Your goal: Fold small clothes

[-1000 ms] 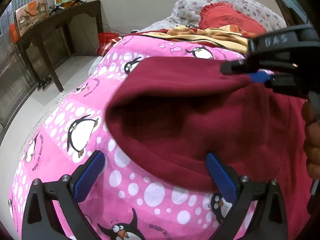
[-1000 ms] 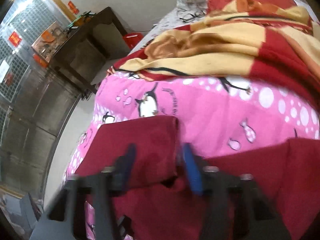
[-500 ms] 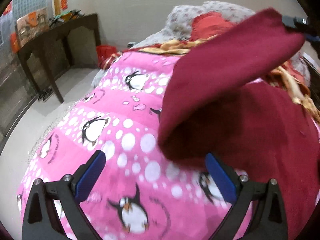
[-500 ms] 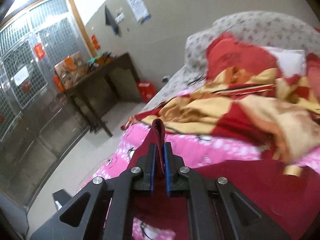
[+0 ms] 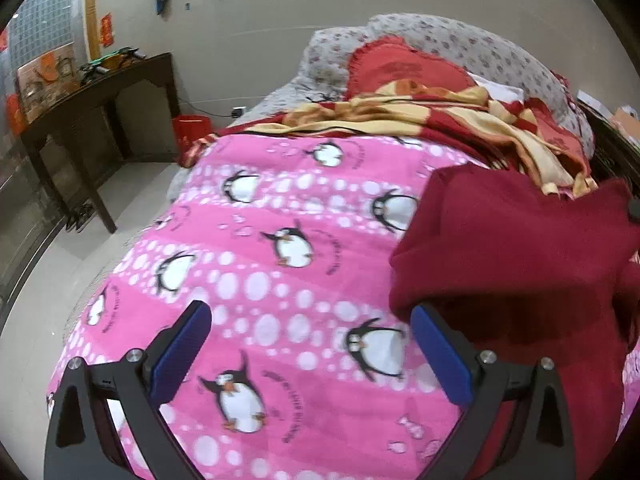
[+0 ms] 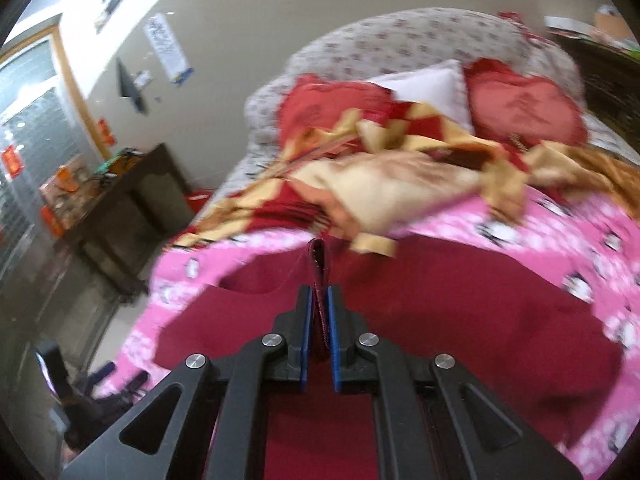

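The right gripper [image 6: 318,312] is clamped on a folded edge of the dark red garment [image 6: 440,312]; a short ridge of hem stands up between the blue pads [image 6: 306,320]. Its jaws have just been closing, with the cloth between them. The left gripper [image 5: 316,340] stands wide open with nothing between its pads [image 5: 182,350], above the pink penguin blanket [image 5: 280,208]. Its right pad sits just beside the garment's near edge; contact cannot be confirmed.

The garment lies on the blanket. In the left wrist view it is cut off at the right and lower edges, and its upper layer shades the part beneath, so the number of layers is not readable. In the right wrist view the gripper frame hides the near part of the cloth. That view is motion-blurred, and small details are hard to make out.

Beyond the garment, a rumpled red and cream blanket [image 5: 440,120] lies across the bed. Behind it rest red heart-shaped cushions [image 6: 524,104], a white pillow [image 6: 428,80] and a floral grey cover [image 5: 460,44].

To the left, a dark wooden table [image 5: 92,100] stands on the pale floor [image 5: 36,300], with a red bin [image 5: 191,128] beside it. Papers hang on the beige wall [image 5: 280,20]. The items on the table are too small to identify.
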### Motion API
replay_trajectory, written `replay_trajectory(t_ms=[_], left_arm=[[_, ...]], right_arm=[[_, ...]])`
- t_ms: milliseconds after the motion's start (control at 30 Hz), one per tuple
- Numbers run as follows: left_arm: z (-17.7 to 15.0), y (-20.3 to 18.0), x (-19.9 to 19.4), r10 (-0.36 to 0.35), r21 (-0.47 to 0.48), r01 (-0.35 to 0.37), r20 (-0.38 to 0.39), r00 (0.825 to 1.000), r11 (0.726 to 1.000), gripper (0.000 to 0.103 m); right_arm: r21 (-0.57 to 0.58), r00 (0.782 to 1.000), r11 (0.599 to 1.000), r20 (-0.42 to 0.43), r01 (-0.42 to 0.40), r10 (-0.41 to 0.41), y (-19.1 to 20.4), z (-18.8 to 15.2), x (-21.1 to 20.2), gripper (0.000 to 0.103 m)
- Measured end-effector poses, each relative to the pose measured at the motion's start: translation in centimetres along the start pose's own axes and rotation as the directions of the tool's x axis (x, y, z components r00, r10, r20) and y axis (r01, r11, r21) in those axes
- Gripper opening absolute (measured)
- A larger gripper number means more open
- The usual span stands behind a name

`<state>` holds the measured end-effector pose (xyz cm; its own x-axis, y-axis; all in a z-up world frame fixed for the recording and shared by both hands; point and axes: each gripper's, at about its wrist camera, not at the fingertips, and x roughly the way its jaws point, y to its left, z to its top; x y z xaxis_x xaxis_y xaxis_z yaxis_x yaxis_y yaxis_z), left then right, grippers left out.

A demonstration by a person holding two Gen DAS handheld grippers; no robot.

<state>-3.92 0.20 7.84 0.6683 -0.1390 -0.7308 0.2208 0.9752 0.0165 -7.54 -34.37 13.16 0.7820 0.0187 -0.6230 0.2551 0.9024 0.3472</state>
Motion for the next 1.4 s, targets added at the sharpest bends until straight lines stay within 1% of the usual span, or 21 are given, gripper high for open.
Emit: replay_trajectory(t_ms=[167, 233, 300, 400, 467, 500, 533, 600, 667, 700, 767, 833, 933, 1000, 1033, 1067, 1100, 1167, 1233, 1300, 1400], left_arm=[[-0.1, -2.8, 0.8, -0.023, 0.052, 0.024, -0.015, 1.000, 0.998, 0.102], [-0.3, -3.9, 1.5, -0.020, 0.074, 0.022, -0.033, 0.999, 0.997, 0.102], [-0.6, -4.6, 2.2, -0.023, 0.091, 0.028, -0.056, 0.998, 0.995, 0.102], [-1.1, -5.2, 2.9, -0.015, 0.109, 0.023, -0.070, 0.997, 0.994, 0.102], [-1.2, -5.1, 3.3, -0.015, 0.103, 0.023, -0.074, 0.997, 0.994, 0.102], [-1.3, -5.0, 3.5, -0.014, 0.099, 0.022, -0.079, 0.997, 0.995, 0.102], [-1.3, -4.9, 3.8, -0.011, 0.094, 0.019, -0.088, 0.996, 0.995, 0.102], [-1.4, -4.6, 4.3, -0.002, 0.083, 0.010, -0.099, 0.995, 0.996, 0.102], [-1.3, -4.4, 4.7, 0.000, 0.071, 0.008, -0.109, 0.994, 0.997, 0.102], [-1.3, -4.2, 4.8, -0.002, 0.063, 0.009, -0.112, 0.994, 0.998, 0.102], [-1.3, -4.1, 4.8, -0.001, 0.059, 0.008, -0.114, 0.993, 0.998, 0.102], [-1.2, -4.0, 4.8, 0.002, 0.063, 0.005, -0.114, 0.993, 0.998, 0.102], [-1.1, -3.8, 4.8, 0.004, 0.063, 0.003, -0.118, 0.993, 0.998, 0.102], [-1.0, -3.6, 4.8, -0.001, 0.062, 0.008, -0.119, 0.993, 0.998, 0.102], [-0.9, -3.4, 4.7, -0.001, 0.062, 0.008, -0.114, 0.993, 0.998, 0.102], [-0.8, -3.3, 4.6, 0.001, 0.061, 0.005, -0.109, 0.994, 0.998, 0.102], [-0.6, -3.0, 4.5, 0.004, 0.057, 0.002, -0.101, 0.995, 0.998, 0.102], [-0.3, -2.8, 4.3, -0.002, 0.035, 0.005, -0.086, 0.996, 0.999, 0.102], [0.1, -2.8, 4.1, -0.012, 0.011, 0.013, -0.082, 0.997, 1.000, 0.102], [0.4, -3.2, 4.0, -0.030, -0.001, 0.030, -0.079, 0.996, 1.000, 0.102], [1.1, -4.4, 3.4, -0.041, 0.022, 0.042, -0.070, 0.997, 0.999, 0.102]], right_arm=[[0.007, 0.984, 0.984, -0.026, 0.177, -0.177, -4.0, -2.8, -0.5, 0.023], [0.037, 0.976, 0.977, -0.051, 0.212, -0.210, -5.8, -3.8, 0.1, 0.023], [0.043, 0.959, 0.963, -0.109, 0.267, -0.261, -7.3, -4.6, 1.2, 0.023], [0.060, 0.946, 0.956, -0.175, 0.288, -0.274, -8.4, -5.1, 1.8, 0.024], [0.014, 0.938, 0.946, -0.135, 0.325, -0.320, -7.3, -4.6, 0.9, 0.038], [-0.016, 0.937, 0.942, -0.101, 0.336, -0.335, -6.4, -4.3, 0.4, 0.051], [-0.048, 0.939, 0.941, -0.062, 0.335, -0.338, -5.1, -3.9, -0.1, 0.057], [-0.102, 0.961, 0.957, -0.010, 0.273, -0.275, -2.3, -3.0, -0.4, 0.058], [-0.145, 0.992, 0.982, -0.033, 0.117, -0.123, 0.7, -2.0, 0.7, 0.058], [-0.159, 0.997, 0.987, -0.068, 0.017, -0.028, 2.4, -1.7, 1.8, 0.058], [-0.171, 0.986, 0.978, -0.136, -0.117, 0.094, 4.9, -1.6, 4.2, 0.058], [-0.209, 0.966, 0.961, -0.223, -0.181, 0.134, 7.5, -2.0, 7.6, 0.058], [-0.295, 0.943, 0.939, -0.323, -0.176, 0.076, 10.1, -2.8, 11.7, 0.058], [-0.322, 0.908, 0.925, -0.416, -0.201, 0.052, 10.8, -3.6, 14.1, 0.056], [-0.331, 0.900, 0.923, -0.435, -0.199, 0.038, 10.9, -3.9, 14.6, 0.038], [-0.350, 0.903, 0.917, -0.430, -0.192, 0.025, 10.9, -4.1, 14.5, 0.030], [-0.372, 0.914, 0.911, -0.406, -0.180, 0.015, 10.6, -4.2, 14.2, 0.028], [-0.387, 0.951, 0.914, -0.309, -0.120, -0.005, 9.8, -3.6, 12.5, 0.026], [-0.338, 0.972, 0.939, -0.234, -0.063, -0.019, 8.3, -2.5, 11.8, 0.025], [-0.279, 0.971, 0.959, -0.238, -0.049, -0.020, 7.0, -2.3, 12.6, 0.025], [-0.267, 0.956, 0.962, -0.291, -0.056, -0.025, 6.8, -3.4, 14.6, 0.030]])
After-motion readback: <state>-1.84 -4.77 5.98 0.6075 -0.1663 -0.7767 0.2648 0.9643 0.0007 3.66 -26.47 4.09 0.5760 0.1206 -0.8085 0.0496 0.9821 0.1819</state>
